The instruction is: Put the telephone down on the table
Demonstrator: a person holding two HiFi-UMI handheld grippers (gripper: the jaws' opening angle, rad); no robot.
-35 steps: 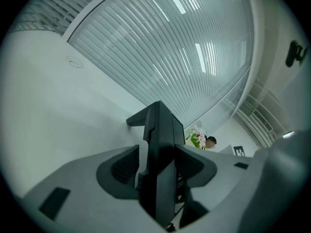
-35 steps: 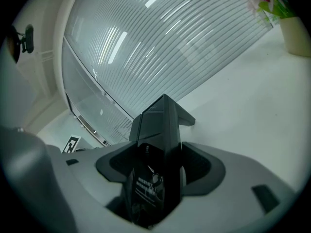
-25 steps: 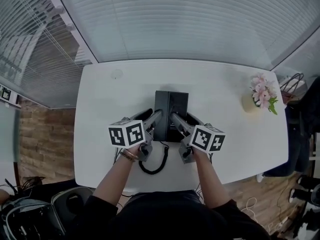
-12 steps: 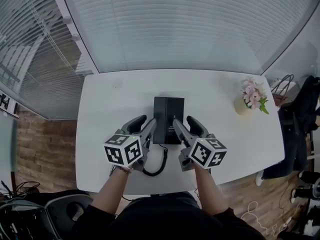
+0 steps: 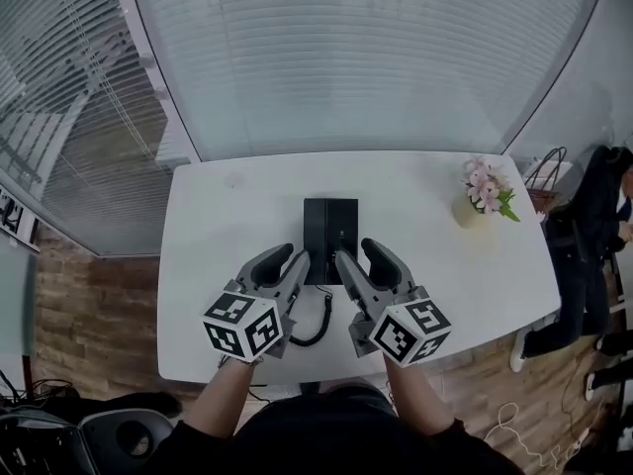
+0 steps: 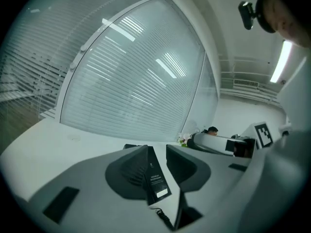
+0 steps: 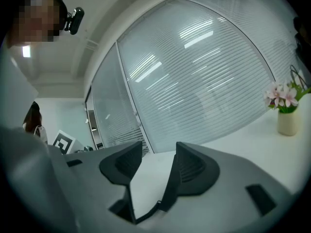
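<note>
Over the table's (image 5: 213, 265) near edge the left gripper (image 5: 287, 263) and right gripper (image 5: 363, 262) hang side by side, jaws closing on nothing. Below and between them the cord (image 5: 315, 332) curls. The telephone (image 5: 330, 228) lies flat at the middle, just past their tips. Flowers (image 5: 480, 194) stand near the far right corner, with blinds (image 5: 366, 57) behind.

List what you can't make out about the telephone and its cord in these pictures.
- Telephone near corners: head view, hidden behind the left gripper and right gripper, both empty, jaws closing.
- Its label print: left gripper view, too small.
- Cord left end: head view, under the left gripper.
</note>
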